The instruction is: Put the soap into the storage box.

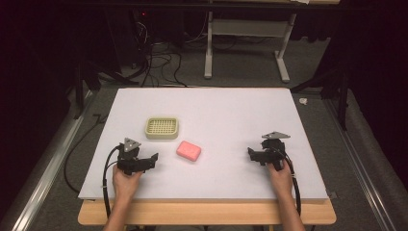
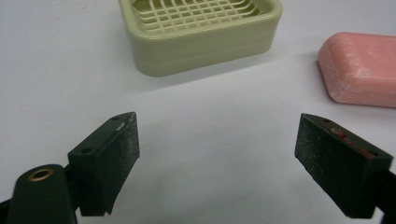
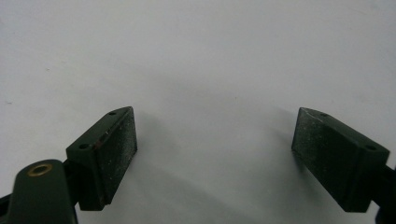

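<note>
In the high view, the left gripper (image 1: 153,159) is in the lower left part of the frame, held by the person's left hand (image 1: 126,183) over the white table (image 1: 231,115). Its jaws stand wide apart and nothing is between them. In the left gripper view the two black pads (image 2: 112,158) rise from the bottom corners with only bare table surface between them.

The pink soap bar (image 1: 189,150) lies flat on the table near the centre of the high view, just to the right of the left gripper and not touching it. In the left gripper view the soap bar (image 2: 362,67) is at the upper right edge.

The pale green soap dish (image 1: 162,128) stands above and left of the soap, near it but apart.

The right gripper (image 1: 251,155) is in the lower right part, well apart from the soap. Its jaws are also wide and empty.
</note>
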Available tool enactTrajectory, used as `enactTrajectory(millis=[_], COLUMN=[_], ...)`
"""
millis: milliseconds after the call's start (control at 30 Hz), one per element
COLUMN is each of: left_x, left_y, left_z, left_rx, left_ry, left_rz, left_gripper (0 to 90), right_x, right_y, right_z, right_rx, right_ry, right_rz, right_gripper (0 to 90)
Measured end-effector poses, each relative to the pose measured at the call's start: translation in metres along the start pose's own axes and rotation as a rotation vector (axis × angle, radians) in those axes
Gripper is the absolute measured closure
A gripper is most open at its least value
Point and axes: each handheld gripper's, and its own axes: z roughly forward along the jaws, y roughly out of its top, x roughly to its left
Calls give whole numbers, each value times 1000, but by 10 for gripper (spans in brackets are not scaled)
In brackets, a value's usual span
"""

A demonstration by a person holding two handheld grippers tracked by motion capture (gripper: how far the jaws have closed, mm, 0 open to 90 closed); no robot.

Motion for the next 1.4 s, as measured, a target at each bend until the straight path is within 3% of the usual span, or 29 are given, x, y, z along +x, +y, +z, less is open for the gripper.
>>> enactTrajectory(millis=[100, 533, 833, 1400], left_x=[-8, -29, -46, -71], left_y=[3, 10, 13, 22], left_z=[-1, -1, 0, 9], left_rx=[-5, -10, 14, 29], left_ry=[-11, -52, -81, -127], left_rz=[24, 60, 119, 160], left_gripper=[145, 141, 126, 109], right_x=[0, 0, 0, 0], right_y=[0, 0, 0, 0], right_z=[0, 0, 0, 0], right_rx=[0, 0, 0, 0], right_ry=[-1, 0, 0, 0], right_rz=[0, 0, 0, 0], right_gripper=[146, 146, 146, 146])
